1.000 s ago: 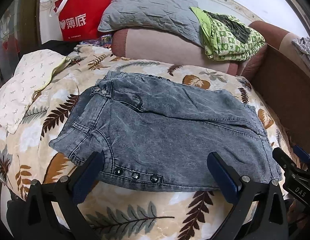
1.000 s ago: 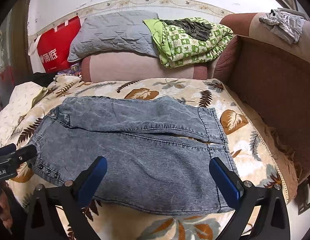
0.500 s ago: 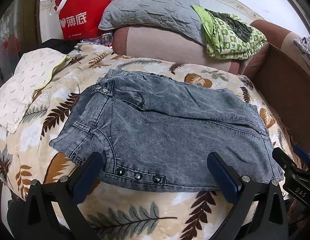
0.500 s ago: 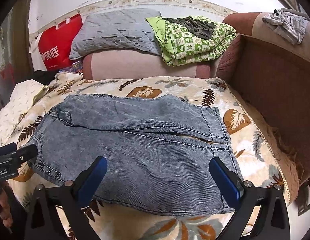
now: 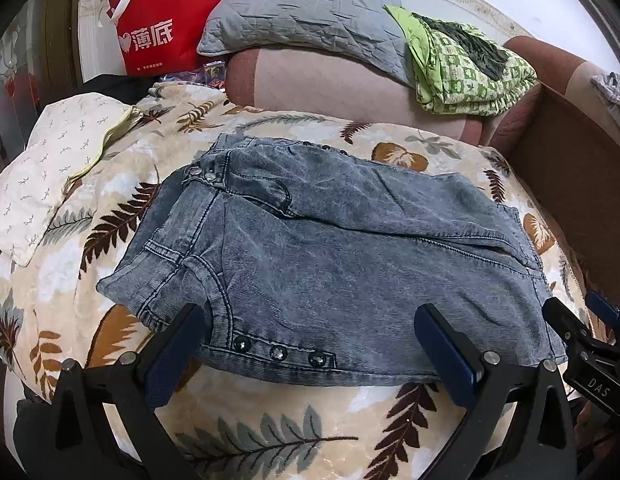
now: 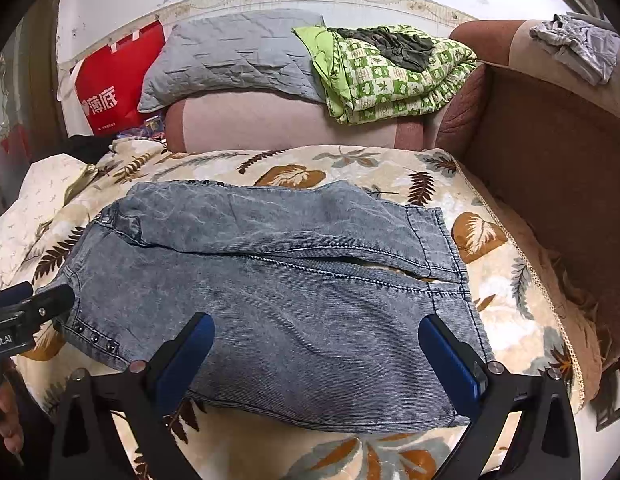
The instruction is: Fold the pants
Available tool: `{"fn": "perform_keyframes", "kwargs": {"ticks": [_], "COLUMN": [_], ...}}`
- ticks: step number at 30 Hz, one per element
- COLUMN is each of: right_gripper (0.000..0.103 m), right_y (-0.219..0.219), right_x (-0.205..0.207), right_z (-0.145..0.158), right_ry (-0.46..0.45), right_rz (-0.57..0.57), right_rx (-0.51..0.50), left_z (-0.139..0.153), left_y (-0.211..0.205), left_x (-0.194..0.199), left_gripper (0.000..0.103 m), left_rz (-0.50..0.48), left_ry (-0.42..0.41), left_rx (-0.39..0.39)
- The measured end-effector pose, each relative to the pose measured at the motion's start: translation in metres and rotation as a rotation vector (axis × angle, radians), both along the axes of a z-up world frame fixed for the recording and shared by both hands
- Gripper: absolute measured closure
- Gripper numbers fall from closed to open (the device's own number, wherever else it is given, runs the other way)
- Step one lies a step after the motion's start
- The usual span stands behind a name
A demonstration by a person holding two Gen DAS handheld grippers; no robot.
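Note:
Grey-blue denim pants (image 5: 329, 256) lie flat on a leaf-print blanket (image 5: 270, 432), waist at the left, leg ends at the right; they also show in the right wrist view (image 6: 294, 304). My left gripper (image 5: 310, 344) is open and empty, hovering over the near hem by the three studs (image 5: 278, 354). My right gripper (image 6: 315, 354) is open and empty above the near edge of the legs. The right gripper shows at the right edge of the left wrist view (image 5: 581, 344), and the left gripper at the left edge of the right wrist view (image 6: 26, 312).
A brown sofa back with a grey pillow (image 6: 234, 56) and a green checked quilt (image 6: 389, 76) stands behind. A red bag (image 5: 166, 36) is at the far left. A white cushion (image 5: 46, 168) lies left of the pants. A sofa arm (image 6: 549, 160) rises at the right.
Both grippers have drawn back slightly toward me and tilted down; the pants lie as before. Both stay open.

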State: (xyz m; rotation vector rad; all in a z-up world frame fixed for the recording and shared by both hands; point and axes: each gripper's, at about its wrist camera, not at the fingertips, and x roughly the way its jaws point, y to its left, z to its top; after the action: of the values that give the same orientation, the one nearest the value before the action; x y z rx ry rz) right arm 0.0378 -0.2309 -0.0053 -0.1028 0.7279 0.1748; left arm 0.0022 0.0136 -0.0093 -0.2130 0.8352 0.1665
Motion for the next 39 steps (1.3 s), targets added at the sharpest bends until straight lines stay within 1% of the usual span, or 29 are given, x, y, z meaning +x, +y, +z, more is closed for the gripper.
{"fn": "perform_keyframes", "kwargs": {"ticks": [5,22,30,33,35,37,38,39], "right_gripper": [0.000,0.000,0.000,0.000,0.000,0.000,0.000,0.000], "right_y": [-0.001,-0.001,-0.004,-0.010,-0.016,-0.029,-0.040,-0.048], "right_x": [0.001,0.005,0.005,0.003,0.003,0.002,0.002,0.001], "right_z": [-0.003,-0.007,-0.010,-0.013,-0.020,-0.031,-0.040,-0.045], "right_ry": [0.007,0.017,0.025,0.035,0.064,0.119,0.171,0.205], "right_rz": [-0.004,-0.013,-0.016,-0.013,-0.014,-0.025,-0.036,-0.045], "right_rx": [0.010,-0.006,0.000,0.024,0.031,0.059,0.098,0.132], "left_z": [-0.003,-0.006,-0.010,-0.017,-0.025,-0.038,-0.043,-0.049], "left_y": [0.002,0.003,0.011,0.033,0.064,0.099,0.111,0.125], "left_x": [0.001,0.003,0.000,-0.010,-0.021,-0.028,-0.030,-0.030], "left_gripper": [0.000,0.000,0.000,0.000,0.000,0.000,0.000,0.000], "left_rz": [0.009,0.006,0.029,0.093,0.191,0.312,0.350,0.396], "left_ry": [0.005,0.007,0.019,0.026,0.031,0.057,0.074,0.096], "left_rx": [-0.006,-0.014,-0.020,-0.053,-0.108,-0.184,-0.205,-0.215]}}
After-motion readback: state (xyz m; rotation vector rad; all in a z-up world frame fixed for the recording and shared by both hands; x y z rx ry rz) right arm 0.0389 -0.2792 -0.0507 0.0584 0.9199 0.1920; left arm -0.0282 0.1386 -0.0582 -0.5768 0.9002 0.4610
